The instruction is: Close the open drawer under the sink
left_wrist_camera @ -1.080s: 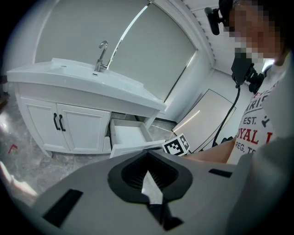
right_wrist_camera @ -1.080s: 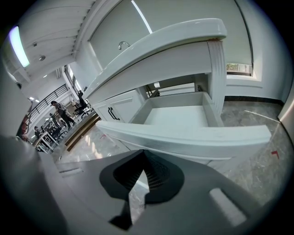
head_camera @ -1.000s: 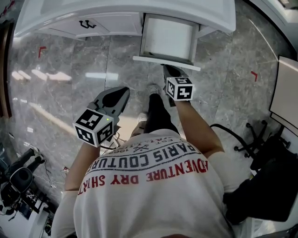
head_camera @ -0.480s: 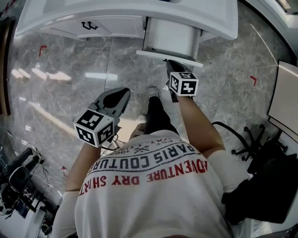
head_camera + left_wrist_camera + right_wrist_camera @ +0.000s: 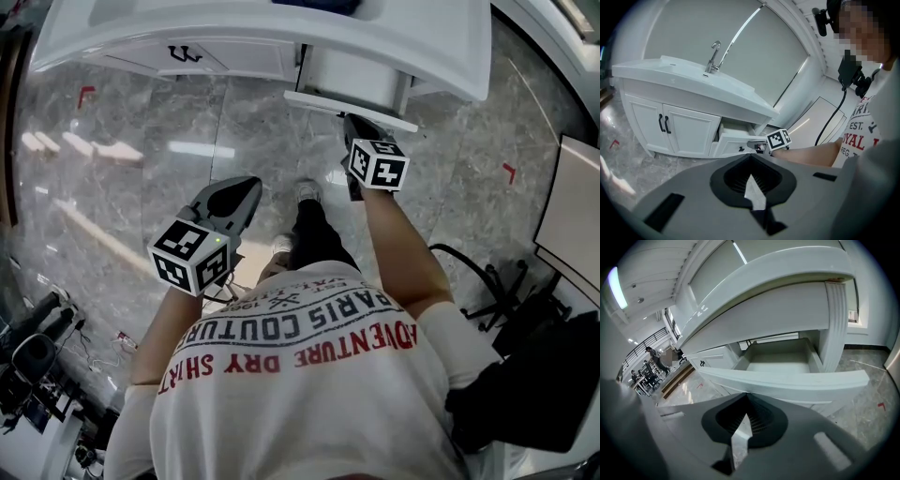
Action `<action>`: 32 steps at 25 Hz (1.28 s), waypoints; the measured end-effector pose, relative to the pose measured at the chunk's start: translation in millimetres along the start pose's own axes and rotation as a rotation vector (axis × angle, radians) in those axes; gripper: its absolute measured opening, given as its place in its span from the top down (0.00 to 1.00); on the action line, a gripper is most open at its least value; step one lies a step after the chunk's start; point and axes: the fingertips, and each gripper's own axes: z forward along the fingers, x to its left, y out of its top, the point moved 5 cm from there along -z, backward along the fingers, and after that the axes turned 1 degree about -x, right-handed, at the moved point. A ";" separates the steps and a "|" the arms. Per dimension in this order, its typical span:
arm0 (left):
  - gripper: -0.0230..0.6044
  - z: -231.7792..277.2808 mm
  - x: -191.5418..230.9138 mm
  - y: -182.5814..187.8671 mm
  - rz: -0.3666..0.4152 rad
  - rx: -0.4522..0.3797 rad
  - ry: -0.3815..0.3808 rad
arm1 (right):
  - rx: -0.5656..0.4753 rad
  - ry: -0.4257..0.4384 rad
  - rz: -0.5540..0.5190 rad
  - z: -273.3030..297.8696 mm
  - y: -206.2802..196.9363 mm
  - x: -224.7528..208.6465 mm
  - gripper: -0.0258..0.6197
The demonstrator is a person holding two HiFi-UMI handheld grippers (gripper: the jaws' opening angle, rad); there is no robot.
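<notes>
Both pairs of jaws are drawn together with nothing between them. We see the right gripper reaching forward, its closed tip against, or just short of, the front panel of the drawer under the sink. Contact looks likely in the head view, but we cannot confirm it. The left gripper hangs over the marble floor, well apart from the vanity, taking no part. The drawer stands partly out of the white vanity (its pale inside looks empty in the right gripper view), to the right of a pair of shut cabinet doors. We judge the closing begun but unfinished: the panel must yet travel in until it sits flush with the vanity's face.
</notes>
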 end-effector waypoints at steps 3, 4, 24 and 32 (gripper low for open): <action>0.96 3.1 6.1 3.6 -0.007 0.001 0.003 | -0.015 -0.008 0.004 6.6 10.5 -4.0 0.96; 0.96 4.0 7.9 5.1 -0.010 0.001 0.005 | -0.019 -0.010 0.004 8.6 13.9 -5.4 0.96; 0.96 24.7 29.5 25.0 -0.029 0.007 0.020 | -0.061 -0.026 -0.012 45.7 68.6 -33.9 0.96; 0.96 24.0 32.2 24.7 -0.034 0.014 0.022 | -0.080 -0.039 -0.012 56.1 88.2 -40.0 0.96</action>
